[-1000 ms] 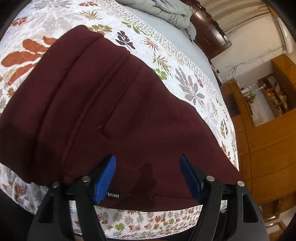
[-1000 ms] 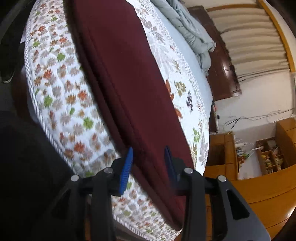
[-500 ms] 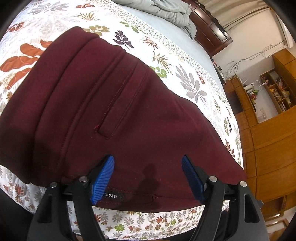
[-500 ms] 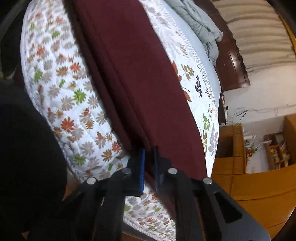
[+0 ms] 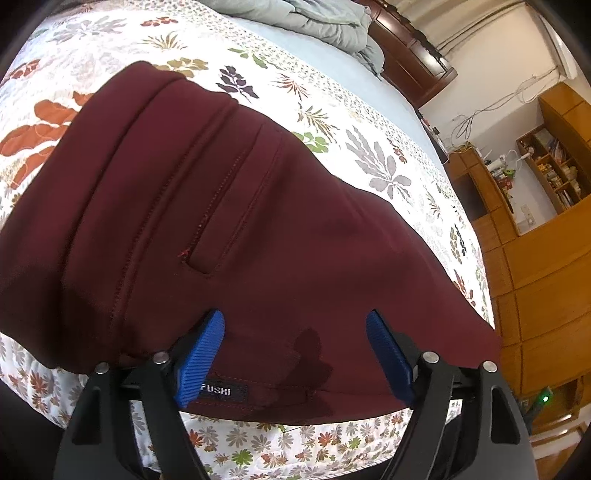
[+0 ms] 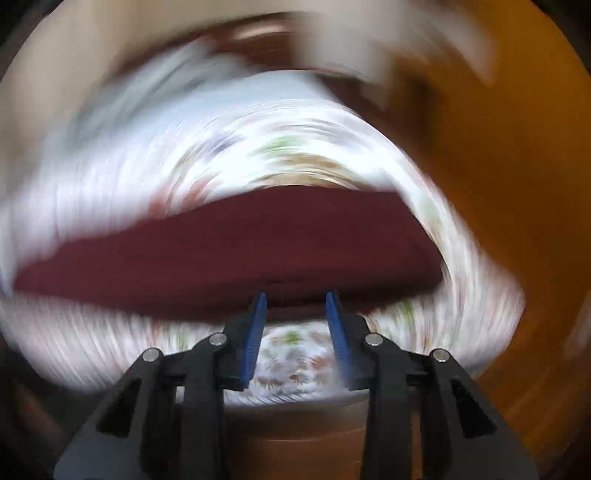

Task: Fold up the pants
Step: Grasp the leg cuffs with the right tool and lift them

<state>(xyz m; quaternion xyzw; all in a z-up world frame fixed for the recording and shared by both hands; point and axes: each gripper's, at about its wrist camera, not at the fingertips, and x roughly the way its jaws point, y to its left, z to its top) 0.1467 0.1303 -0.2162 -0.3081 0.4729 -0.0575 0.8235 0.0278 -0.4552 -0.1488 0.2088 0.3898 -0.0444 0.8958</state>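
Note:
Dark maroon pants (image 5: 229, 229) lie on a floral quilt on the bed, waistband end toward me, a pocket slit and a small black label (image 5: 221, 391) showing. My left gripper (image 5: 295, 332) is open, its blue pads spread wide just above the near edge of the pants, holding nothing. The right wrist view is heavily blurred by motion. In it the pants (image 6: 229, 251) lie as a dark band across the quilt. My right gripper (image 6: 295, 301) is open, its tips at the pants' near edge with a gap between them.
The floral quilt (image 5: 369, 162) covers the bed, with a grey blanket (image 5: 317, 18) bunched at the far end by a dark wooden headboard (image 5: 410, 62). Wooden cabinets and shelves (image 5: 539, 229) stand to the right of the bed.
My right gripper was shut on the pants' edge half a second ago; it has opened and swung round fast, blurring its view. My left gripper stays open and has crept slightly closer.

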